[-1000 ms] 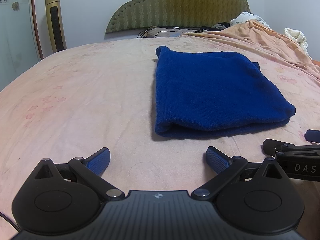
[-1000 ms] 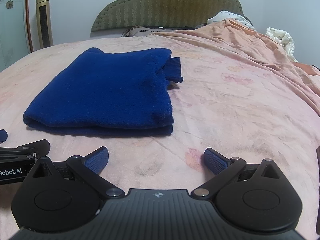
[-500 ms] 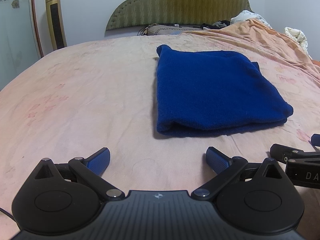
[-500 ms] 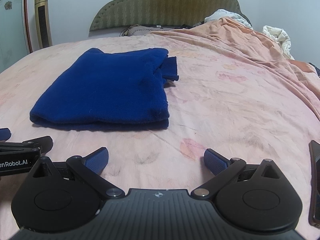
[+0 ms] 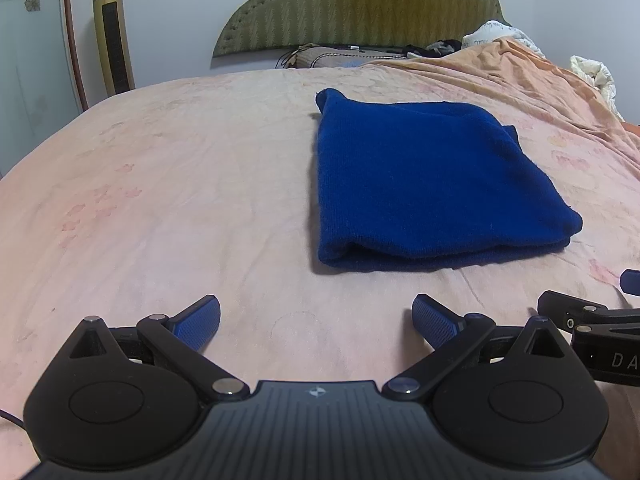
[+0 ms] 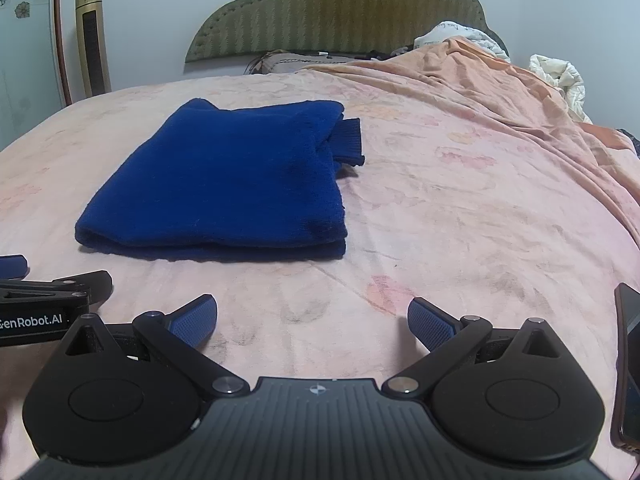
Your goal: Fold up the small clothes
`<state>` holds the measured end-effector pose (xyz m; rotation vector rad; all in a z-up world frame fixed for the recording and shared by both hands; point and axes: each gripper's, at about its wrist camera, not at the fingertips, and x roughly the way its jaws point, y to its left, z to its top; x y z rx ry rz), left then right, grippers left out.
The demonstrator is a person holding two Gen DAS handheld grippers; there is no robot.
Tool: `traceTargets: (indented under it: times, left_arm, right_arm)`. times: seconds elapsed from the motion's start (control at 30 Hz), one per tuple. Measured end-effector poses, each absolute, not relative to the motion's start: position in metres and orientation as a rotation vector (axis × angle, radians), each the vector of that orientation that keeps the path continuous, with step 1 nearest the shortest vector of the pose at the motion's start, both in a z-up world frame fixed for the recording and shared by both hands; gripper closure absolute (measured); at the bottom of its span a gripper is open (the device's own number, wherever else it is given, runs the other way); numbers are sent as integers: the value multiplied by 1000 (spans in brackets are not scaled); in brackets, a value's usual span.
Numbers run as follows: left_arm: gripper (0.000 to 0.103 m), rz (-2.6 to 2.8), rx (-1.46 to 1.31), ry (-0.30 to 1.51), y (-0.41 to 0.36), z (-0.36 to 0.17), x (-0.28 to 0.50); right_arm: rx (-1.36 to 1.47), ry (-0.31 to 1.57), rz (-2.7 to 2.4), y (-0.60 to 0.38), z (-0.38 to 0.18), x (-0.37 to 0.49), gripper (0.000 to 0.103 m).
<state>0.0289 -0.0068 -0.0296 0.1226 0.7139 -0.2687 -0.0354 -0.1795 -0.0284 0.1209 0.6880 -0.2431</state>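
Observation:
A dark blue knitted garment [image 5: 432, 180] lies folded into a flat rectangle on the pink bed sheet [image 5: 180, 184]; in the right wrist view the same garment [image 6: 236, 184] shows a ribbed cuff [image 6: 350, 142] sticking out at its far right corner. My left gripper [image 5: 316, 318] hovers open over bare sheet, short of the garment's near left corner. My right gripper [image 6: 312, 318] is open too, short of the garment's near right corner. Neither holds anything. Each gripper's side shows at the edge of the other's view.
A green padded headboard [image 5: 360, 4] and pillows stand at the far end. An orange blanket [image 6: 500, 92] is bunched along the right side with white bedding [image 6: 560, 76] beyond. A gold tower fan [image 5: 112, 32] stands at left. A dark phone [image 6: 628, 368] lies at the right edge.
Both grippers have drawn back from the folded garment, which now sits farther away in both views. Both stay open and the garment has not moved.

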Motion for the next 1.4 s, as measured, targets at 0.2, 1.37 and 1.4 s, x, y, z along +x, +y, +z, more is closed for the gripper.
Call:
traceTargets:
  times: [0.2, 1.37, 1.4]
  left_arm:
    - [0, -267, 123, 718, -7, -29, 28]
    - [0, -256, 124, 725, -5, -29, 28]
    - [0, -256, 124, 726, -5, -29, 28]
  right_arm:
    - [118, 688, -240, -178, -29, -36, 0]
    - [90, 685, -225, -174, -27, -36, 0]
    - [90, 685, -225, -174, -27, -36, 0]
